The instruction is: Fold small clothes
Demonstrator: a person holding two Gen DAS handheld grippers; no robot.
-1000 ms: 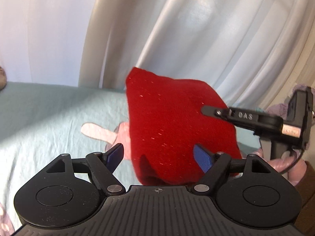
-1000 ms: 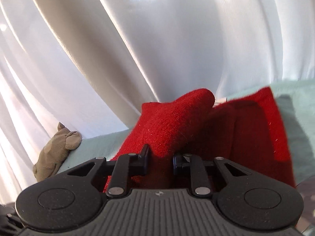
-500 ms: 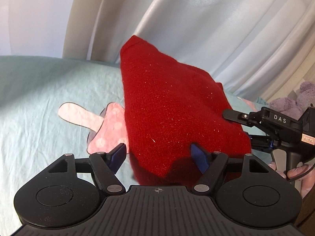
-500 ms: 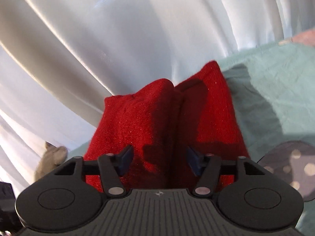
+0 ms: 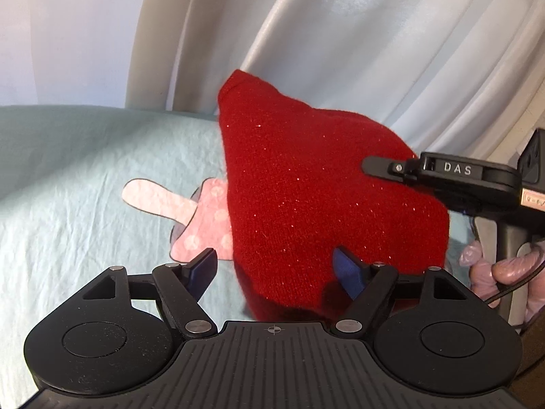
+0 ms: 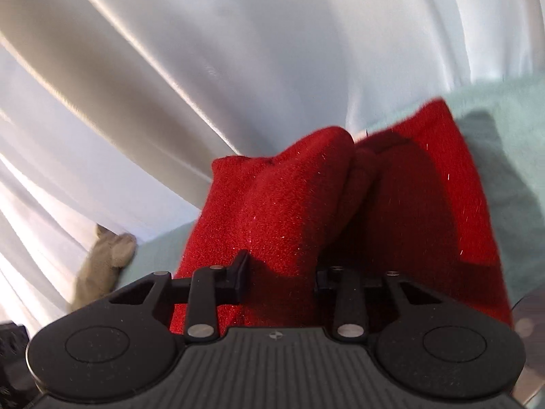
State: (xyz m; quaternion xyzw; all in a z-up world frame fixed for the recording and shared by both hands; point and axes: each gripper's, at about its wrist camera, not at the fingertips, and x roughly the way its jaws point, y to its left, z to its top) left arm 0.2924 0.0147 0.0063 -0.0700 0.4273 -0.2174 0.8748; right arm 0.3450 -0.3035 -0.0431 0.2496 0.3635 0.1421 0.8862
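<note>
Fuzzy, glinting red knit garment (image 5: pixel 306 184) lies on matt, wrinkled teal sheet (image 5: pixel 68 156) before glossy white curtain (image 6: pixel 272 51).

Bright daylight glows through the white curtain (image 5: pixel 391 51), leaving glare streaks on its folds. The red knit garment (image 6: pixel 282 211) carries deep shadows. The right wrist view is motion-blurred, the left sharper; fisheye bending and dark corners mark both.

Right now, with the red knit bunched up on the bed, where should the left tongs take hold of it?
Grip the near bottom edge of the red knit, coming straight forward. That edge already lies between the open left tongs, while the right tongs, which have just been closing, pinch a fold on the other side, so a near-edge grip probably keeps it spread.
</note>
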